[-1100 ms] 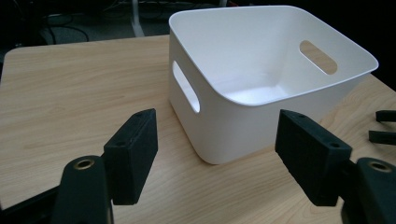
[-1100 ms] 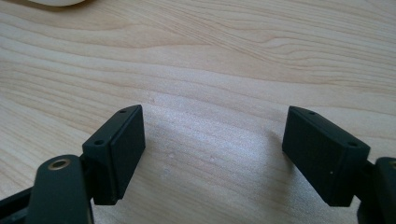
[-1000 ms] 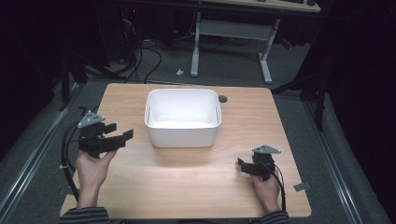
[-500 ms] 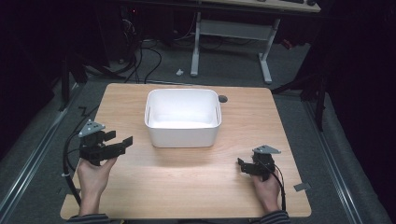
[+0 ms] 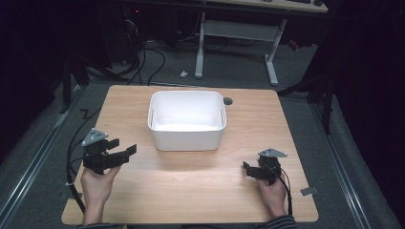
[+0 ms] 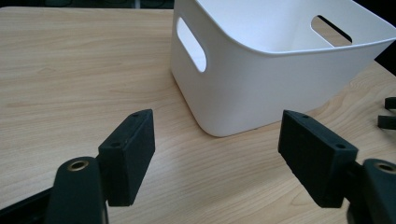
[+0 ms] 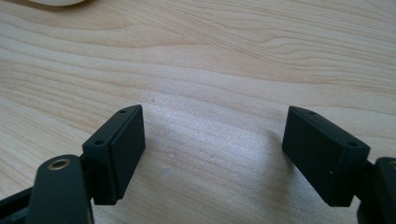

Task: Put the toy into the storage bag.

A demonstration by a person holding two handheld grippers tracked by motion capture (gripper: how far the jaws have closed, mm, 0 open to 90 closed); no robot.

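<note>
A white plastic storage bin (image 5: 186, 120) is seen standing upright on the wooden table (image 5: 191, 191), toward its far middle, well apart from both grippers. The left gripper (image 5: 125, 150) is held at the near left with its jaws spread and nothing between them; the right gripper (image 5: 247, 169), at the near right, is likewise spread and empty. The bin is judged light, stiff and smooth-walled, so a slip can be expected on its flat sides. A hold is best taken at the handle cut-out (image 6: 191, 45) or over the rim.

White handled tub (image 5: 187, 125), upright, empty, table centre-back
</note>
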